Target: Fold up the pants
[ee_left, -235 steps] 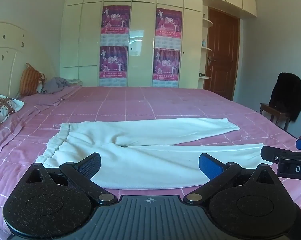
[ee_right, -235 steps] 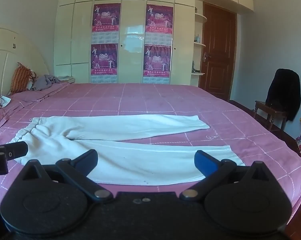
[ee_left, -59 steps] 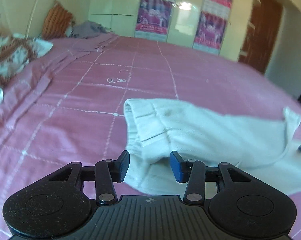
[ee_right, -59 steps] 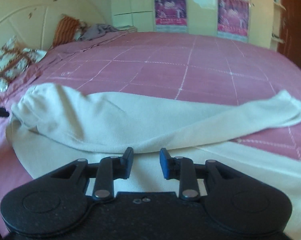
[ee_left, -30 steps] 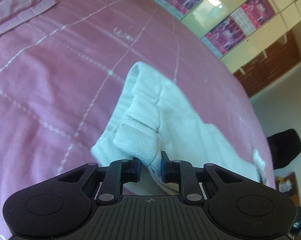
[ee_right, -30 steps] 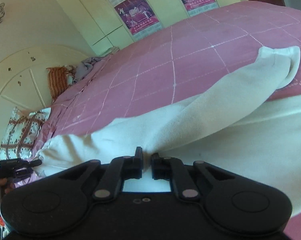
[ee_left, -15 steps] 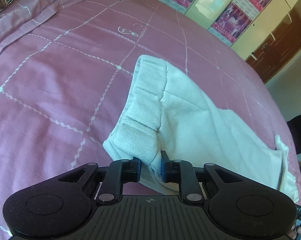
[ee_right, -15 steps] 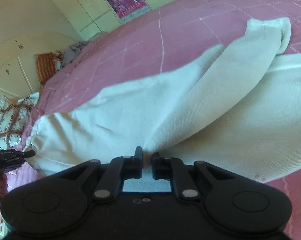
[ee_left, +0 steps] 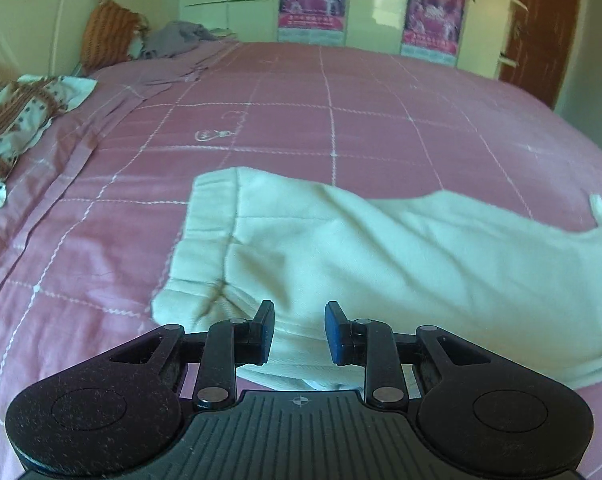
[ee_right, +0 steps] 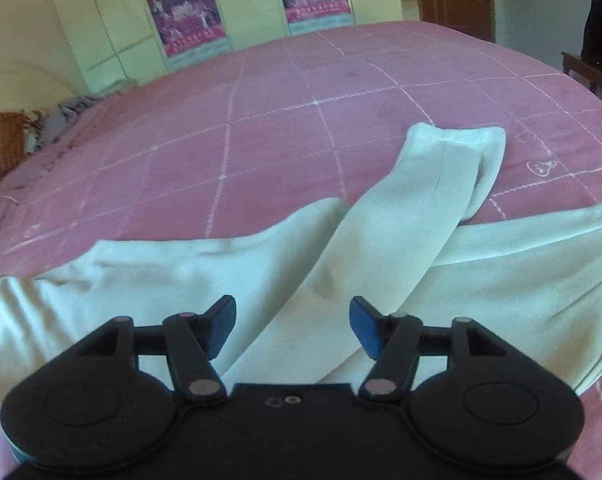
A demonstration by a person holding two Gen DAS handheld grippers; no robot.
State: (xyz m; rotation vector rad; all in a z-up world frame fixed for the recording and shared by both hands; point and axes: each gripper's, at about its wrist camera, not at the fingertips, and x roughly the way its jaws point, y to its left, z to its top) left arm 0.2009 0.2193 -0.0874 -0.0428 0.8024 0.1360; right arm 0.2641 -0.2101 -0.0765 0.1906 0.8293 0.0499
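Observation:
The white pants (ee_left: 381,256) lie on the pink bedspread (ee_left: 301,112), folded lengthwise with one leg over the other. The waistband (ee_left: 205,236) is at the left in the left wrist view. My left gripper (ee_left: 299,330) is open just above the near waist corner, holding nothing. In the right wrist view the upper leg (ee_right: 413,208) lies slanted across the lower leg (ee_right: 521,272), its cuff (ee_right: 461,140) pointing away. My right gripper (ee_right: 293,326) is open above the legs, holding nothing.
Patterned pillows (ee_left: 17,120) and an orange cushion (ee_left: 109,36) lie at the head of the bed on the left. A grey garment (ee_left: 177,38) sits at the far corner. A chair with a dark jacket (ee_right: 601,20) stands beyond the bed's right side.
Both grippers were shut on the pants half a second ago and have opened, letting the cloth down. The upper leg now rests across the lower one.

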